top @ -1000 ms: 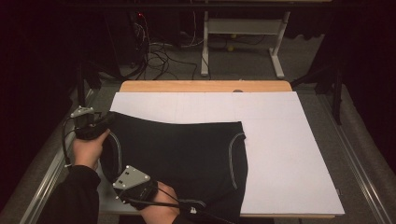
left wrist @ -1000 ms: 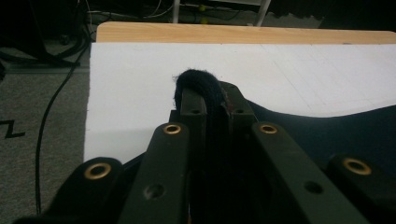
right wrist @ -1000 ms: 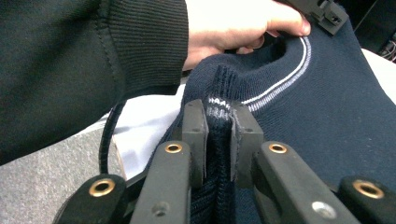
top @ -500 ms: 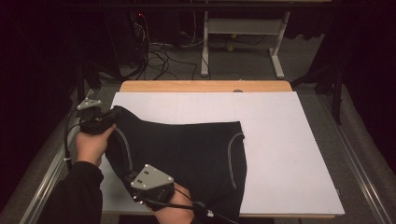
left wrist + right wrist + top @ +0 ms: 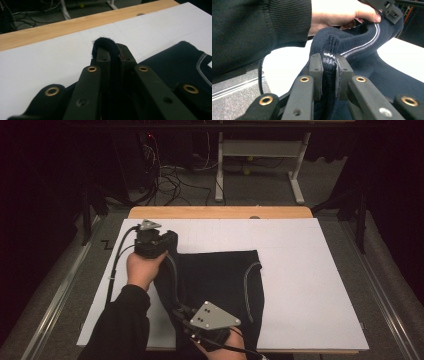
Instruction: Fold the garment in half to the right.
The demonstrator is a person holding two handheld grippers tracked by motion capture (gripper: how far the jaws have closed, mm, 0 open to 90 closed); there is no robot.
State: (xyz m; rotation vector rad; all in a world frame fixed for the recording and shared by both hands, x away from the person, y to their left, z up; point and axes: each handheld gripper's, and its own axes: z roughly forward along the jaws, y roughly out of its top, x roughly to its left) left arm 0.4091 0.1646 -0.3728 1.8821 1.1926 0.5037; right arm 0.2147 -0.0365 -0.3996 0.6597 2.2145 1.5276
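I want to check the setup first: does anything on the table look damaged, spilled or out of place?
Nothing stands out. The dark garment lies partly on the white board, its edge pinched by the left gripper and the right gripper.

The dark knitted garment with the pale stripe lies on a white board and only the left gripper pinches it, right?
Not quite: both pinch the dark knitted garment. The right gripper is shut on its striped edge too, as the right gripper view shows. The left gripper grips it above the white board.

Both tools, left tool [image 5: 167, 239] and right tool [image 5: 186, 316], grip the dark garment [image 5: 220, 285] (partly lifted) over the white board [image 5: 310, 285].
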